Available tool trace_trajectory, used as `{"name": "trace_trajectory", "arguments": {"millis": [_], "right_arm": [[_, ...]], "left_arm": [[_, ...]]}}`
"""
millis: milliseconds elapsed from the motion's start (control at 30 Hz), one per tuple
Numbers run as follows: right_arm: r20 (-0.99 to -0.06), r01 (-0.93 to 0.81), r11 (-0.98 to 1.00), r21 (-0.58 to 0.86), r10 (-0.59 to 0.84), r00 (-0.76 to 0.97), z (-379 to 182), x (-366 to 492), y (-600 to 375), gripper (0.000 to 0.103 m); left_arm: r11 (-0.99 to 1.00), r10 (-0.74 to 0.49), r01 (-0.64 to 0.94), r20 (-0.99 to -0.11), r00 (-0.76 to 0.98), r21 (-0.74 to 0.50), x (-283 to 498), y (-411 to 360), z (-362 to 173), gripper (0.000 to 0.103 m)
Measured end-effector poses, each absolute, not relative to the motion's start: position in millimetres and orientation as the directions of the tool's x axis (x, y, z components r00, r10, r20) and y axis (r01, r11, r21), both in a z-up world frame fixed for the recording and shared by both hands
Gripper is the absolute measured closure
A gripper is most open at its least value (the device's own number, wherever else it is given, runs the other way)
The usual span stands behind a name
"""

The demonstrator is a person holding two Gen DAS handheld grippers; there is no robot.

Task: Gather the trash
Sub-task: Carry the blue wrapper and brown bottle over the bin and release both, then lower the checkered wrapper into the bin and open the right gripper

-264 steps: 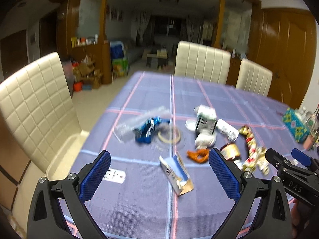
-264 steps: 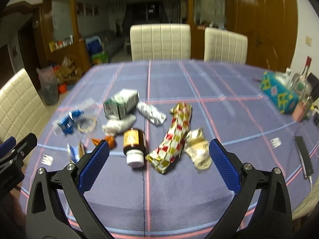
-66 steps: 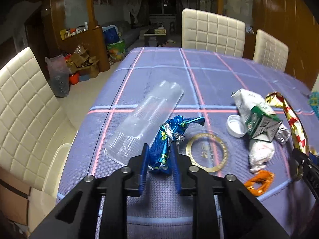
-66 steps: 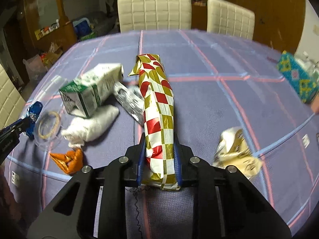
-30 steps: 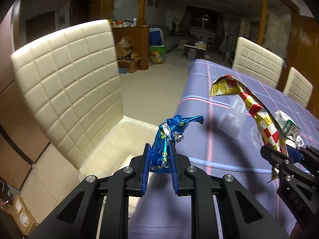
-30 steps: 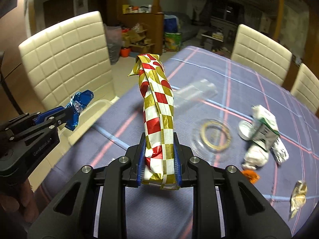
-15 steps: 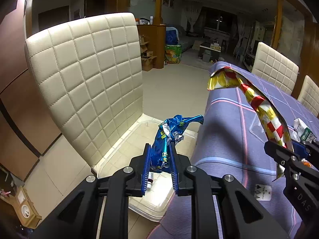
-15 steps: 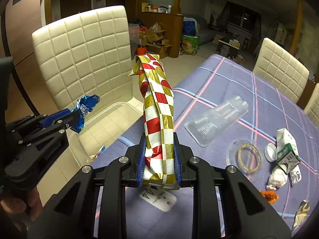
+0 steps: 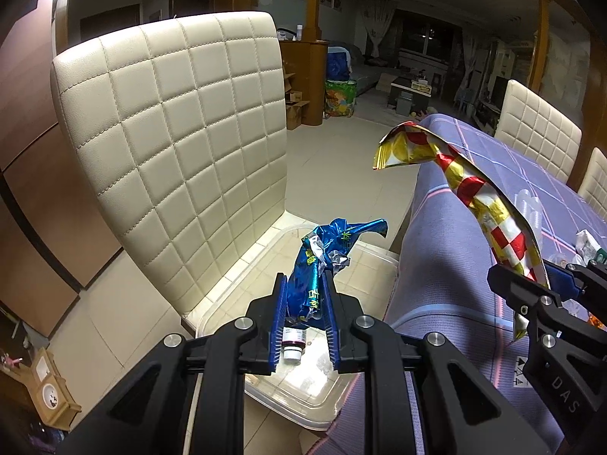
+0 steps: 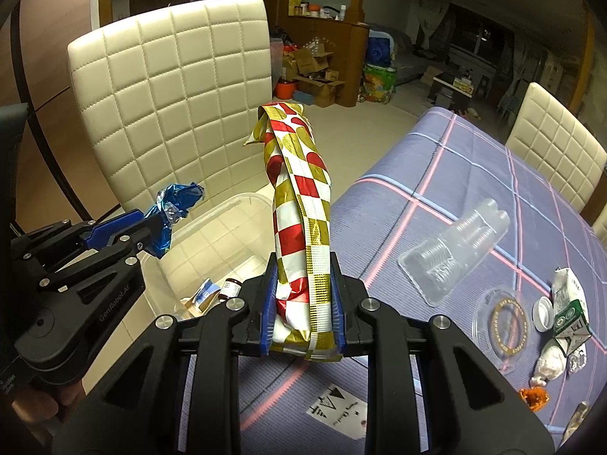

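My left gripper (image 9: 302, 295) is shut on a crumpled blue foil wrapper (image 9: 322, 261) and hangs over a clear plastic bin (image 9: 303, 398) on a cream chair seat. In the bin lie a small brown bottle (image 9: 293, 343) and a blue-and-white carton (image 10: 205, 292). My right gripper (image 10: 302, 299) is shut on a long red, white and gold checked wrapper (image 10: 299, 204), held upright over the table edge beside the bin (image 10: 212, 235). The left gripper (image 10: 151, 227) with its blue wrapper (image 10: 176, 199) shows at the left of the right wrist view.
A cream quilted chair (image 9: 174, 144) backs the bin. On the purple checked tablecloth (image 10: 436, 197) lie a clear cup sleeve (image 10: 455, 250), a tape ring (image 10: 506, 322), a white cap (image 10: 543, 313), a green carton (image 10: 571, 311), a white wad (image 10: 548, 366) and an orange scrap (image 10: 533, 396).
Both grippers have swung left off the table with their wrappers. The left one now hangs over the bin on the chair, and the bin's contents have come into view.
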State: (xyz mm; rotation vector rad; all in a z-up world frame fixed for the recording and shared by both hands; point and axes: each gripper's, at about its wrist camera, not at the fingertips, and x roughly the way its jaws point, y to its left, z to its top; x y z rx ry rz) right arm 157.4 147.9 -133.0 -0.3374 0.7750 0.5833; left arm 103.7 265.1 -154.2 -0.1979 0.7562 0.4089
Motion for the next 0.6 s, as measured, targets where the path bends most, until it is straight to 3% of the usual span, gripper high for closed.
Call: {"name": "trace_trajectory", "arguments": {"millis": [200,300,367,467,600], "right_arm": [[-0.741,-0.597,0.798,-0.077,0.355,0.57,-137,162,150,0.078],[-0.745,-0.594,0.801,-0.075,0.351,0.568,-138,165,152,0.078],[-0.746,-0.592,0.802,-0.075,0.349,0.567,-139,165,152,0.078],[-0.746,-0.588,0.805,-0.076,0.345,0.57,-139,167,153,0.078],[-0.75,-0.586,0.806,-0.076,0.341,0.567,-141,169,154,0.078]], "left_arm": [[0.904,0.279,-0.426,-0.707,0.65,-0.035,107,267,-158,0.084],[0.907,0.273,-0.419,-0.717,0.641,-0.03,110,266,-161,0.079],[0.909,0.262,-0.415,-0.728,0.633,-0.034,114,267,-163,0.069],[0.905,0.259,-0.422,-0.733,0.629,-0.042,114,270,-165,0.036],[0.894,0.311,-0.448,-0.709,0.633,-0.008,111,271,-162,0.033]]}}
